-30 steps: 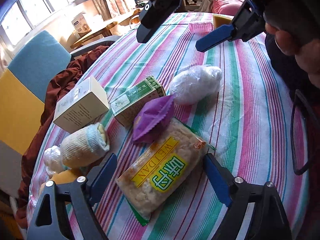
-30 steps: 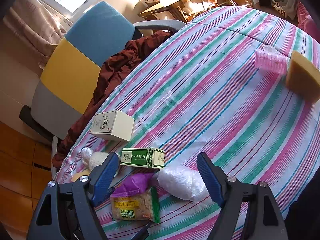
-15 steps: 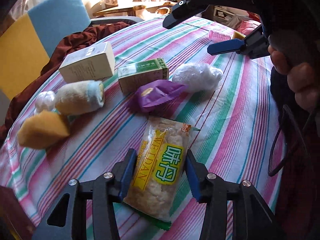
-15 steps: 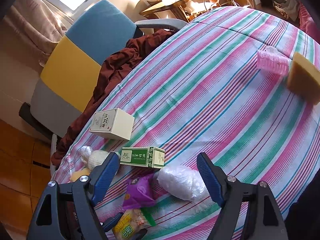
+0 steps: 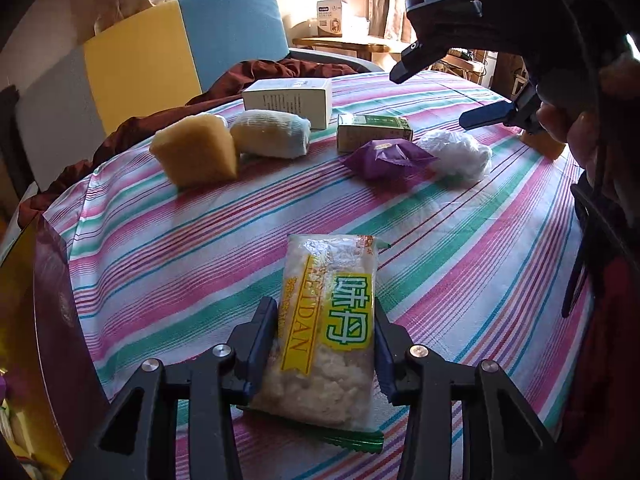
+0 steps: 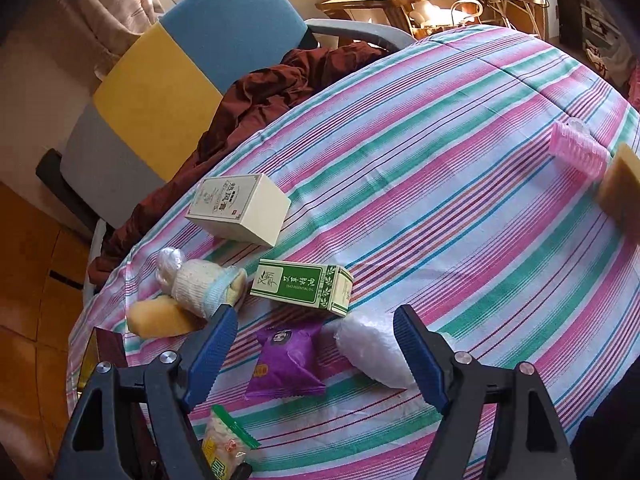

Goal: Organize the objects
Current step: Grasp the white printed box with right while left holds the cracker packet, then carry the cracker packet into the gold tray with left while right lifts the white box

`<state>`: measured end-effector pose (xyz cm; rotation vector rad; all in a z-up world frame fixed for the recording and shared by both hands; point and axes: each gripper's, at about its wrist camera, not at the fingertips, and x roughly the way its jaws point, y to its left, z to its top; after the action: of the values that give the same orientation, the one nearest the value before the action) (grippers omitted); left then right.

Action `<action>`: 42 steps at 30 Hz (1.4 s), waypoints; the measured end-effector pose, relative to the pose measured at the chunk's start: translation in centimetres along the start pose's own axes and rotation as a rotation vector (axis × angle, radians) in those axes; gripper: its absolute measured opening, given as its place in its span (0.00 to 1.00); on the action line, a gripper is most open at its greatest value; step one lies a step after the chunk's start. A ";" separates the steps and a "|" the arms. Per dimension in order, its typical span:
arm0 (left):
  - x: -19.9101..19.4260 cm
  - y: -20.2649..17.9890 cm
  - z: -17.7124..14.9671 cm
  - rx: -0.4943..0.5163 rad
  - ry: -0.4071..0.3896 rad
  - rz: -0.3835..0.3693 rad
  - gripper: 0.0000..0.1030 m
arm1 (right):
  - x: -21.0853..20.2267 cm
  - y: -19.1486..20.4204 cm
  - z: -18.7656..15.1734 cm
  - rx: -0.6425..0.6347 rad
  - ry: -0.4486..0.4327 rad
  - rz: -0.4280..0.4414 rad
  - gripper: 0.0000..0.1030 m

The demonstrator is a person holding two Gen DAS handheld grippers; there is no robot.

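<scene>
The left gripper [image 5: 326, 344] has its blue jaws closing on a clear plastic snack packet with a yellow and green label [image 5: 328, 332]; both pads already touch the sides of the packet, which lies with its lower green edge on the striped cloth of the worktop [image 5: 200, 248], near the edge closest to the camera. The right gripper [image 6: 316, 344] hangs above the cloth with its jaws wide apart and nothing between them. Below this gap lie a purple foil snack pouch [image 6: 286, 364] and, just beside it, a crumpled white plastic bag [image 6: 372, 354]. Behind them is a green and white carton with printed leaves [image 6: 304, 286], and behind that a cream rectangular box [image 6: 240, 210]. Next to the green carton lies a rolled white sock with a pale blue cuff [image 6: 200, 286], which touches a yellow sponge block [image 6: 156, 318]. Well apart, on the far right side of the cloth, are a pink hair roller [image 6: 578, 148] and another yellow sponge [image 6: 622, 184] beside it. A dark brown cloth [image 6: 280, 84] lies over a chair with blue, yellow and grey cushions [image 6: 160, 72] behind the worktop.
</scene>
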<state>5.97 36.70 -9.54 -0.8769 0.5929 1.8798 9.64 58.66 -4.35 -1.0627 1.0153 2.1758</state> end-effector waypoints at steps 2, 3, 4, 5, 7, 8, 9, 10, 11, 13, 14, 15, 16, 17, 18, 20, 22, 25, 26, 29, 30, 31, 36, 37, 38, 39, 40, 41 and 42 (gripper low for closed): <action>0.0 0.1 -0.2 -0.002 -0.014 0.000 0.44 | 0.3 1.2 -0.2 -0.053 0.012 -0.005 0.79; 0.0 0.0 -0.3 0.001 -0.019 0.002 0.44 | 0.4 1.9 -0.2 -0.082 0.018 -0.003 0.79; 0.0 -0.1 -0.3 0.004 -0.022 0.004 0.44 | 0.5 2.4 -0.1 -0.114 0.023 -0.003 0.79; -0.1 -0.1 -0.4 0.005 -0.025 0.005 0.44 | 0.7 3.1 0.1 -0.153 0.026 -0.010 0.79; -0.2 0.0 -0.6 0.001 -0.034 0.000 0.44 | 1.3 4.8 0.9 -0.248 0.028 -0.041 0.79; -0.2 0.0 -0.6 -0.001 -0.037 -0.002 0.44 | 1.7 5.6 1.4 -0.292 0.021 -0.058 0.79; -0.2 0.1 -0.6 -0.003 -0.039 -0.004 0.44 | 2.1 6.4 2.0 -0.336 0.015 -0.079 0.79; -0.2 0.1 -0.7 -0.005 -0.042 -0.007 0.44 | 2.6 7.2 2.6 -0.379 0.012 -0.097 0.80; -0.2 0.2 -0.7 -0.007 -0.044 -0.010 0.44 | 3.2 8.0 3.3 -0.418 0.014 -0.110 0.81; -0.2 0.2 -0.7 -0.009 -0.048 -0.012 0.44 | 4.5 9.5 4.7 -0.499 0.019 -0.144 0.81; -0.2 0.2 -0.7 -0.011 -0.049 -0.015 0.44 | 5.2 10.3 5.4 -0.537 0.022 -0.163 0.81; -0.1 0.3 -0.7 -0.015 -0.050 -0.019 0.44 | 5.9 10.9 6.0 -0.571 0.028 -0.181 0.81; -0.1 0.3 -0.7 -0.018 -0.051 -0.022 0.45 | 6.7 11.6 6.6 -0.603 0.037 -0.199 0.81; -0.1 0.4 -0.7 -0.020 -0.053 -0.023 0.45 | 7.4 12.0 7.0 -0.631 0.052 -0.212 0.81; -0.1 0.4 -0.7 -0.021 -0.054 -0.025 0.45 | 8.4 12.5 7.4 -0.656 0.069 -0.229 0.81; -0.1 0.5 -0.7 -0.026 -0.057 -0.030 0.45 | 10.3 13.0 8.0 -0.696 0.108 -0.259 0.82; -0.1 0.5 -0.8 -0.028 -0.059 -0.031 0.45 | 12.1 13.0 8.4 -0.709 0.151 -0.295 0.82; 0.0 0.6 -0.8 -0.034 -0.062 -0.037 0.45 | 13.8 12.6 8.6 -0.699 0.197 -0.284 0.82; 0.0 0.6 -0.8 -0.036 -0.063 -0.038 0.45 | 14.0 12.6 8.5 -0.694 0.193 -0.282 0.81; 0.0 0.5 -0.8 -0.037 -0.067 -0.036 0.46 | 13.9 12.3 8.3 -0.664 0.189 -0.244 0.59; 0.1 0.5 -0.8 -0.037 -0.068 -0.036 0.46 | 13.6 12.1 8.2 -0.653 0.183 -0.237 0.51; 0.1 0.5 -0.8 -0.038 -0.068 -0.037 0.46 | 13.3 11.9 8.1 -0.646 0.170 -0.250 0.49; 0.0 0.5 -0.8 -0.038 -0.071 -0.035 0.46 | 9.6 8.9 8.3 -0.514 0.075 -0.275 0.49; 0.0 0.5 -0.9 -0.037 -0.071 -0.035 0.46 | 8.3 8.0 8.3 -0.467 0.046 -0.259 0.49; 0.0 0.5 -0.9 -0.037 -0.072 -0.033 0.46 | 6.8 7.2 8.3 -0.423 0.019 -0.231 0.49; 0.0 0.4 -0.9 -0.035 -0.073 -0.031 0.46 | 5.3 6.5 8.0 -0.388 -0.009 -0.203 0.49; 0.0 0.3 -0.9 -0.033 -0.073 -0.029 0.46 | 3.8 6.1 7.6 -0.363 -0.036 -0.178 0.49; 0.0 0.4 -0.9 -0.032 -0.073 -0.028 0.46 | 2.4 5.8 7.1 -0.344 -0.057 -0.149 0.49; 0.0 0.3 -0.9 -0.029 -0.074 -0.024 0.46 | 1.0 5.6 6.4 -0.331 -0.076 -0.117 0.49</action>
<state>5.97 35.92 -10.08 -0.8265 0.5090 1.8946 2.36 60.60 -0.29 -1.1406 0.5545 2.3168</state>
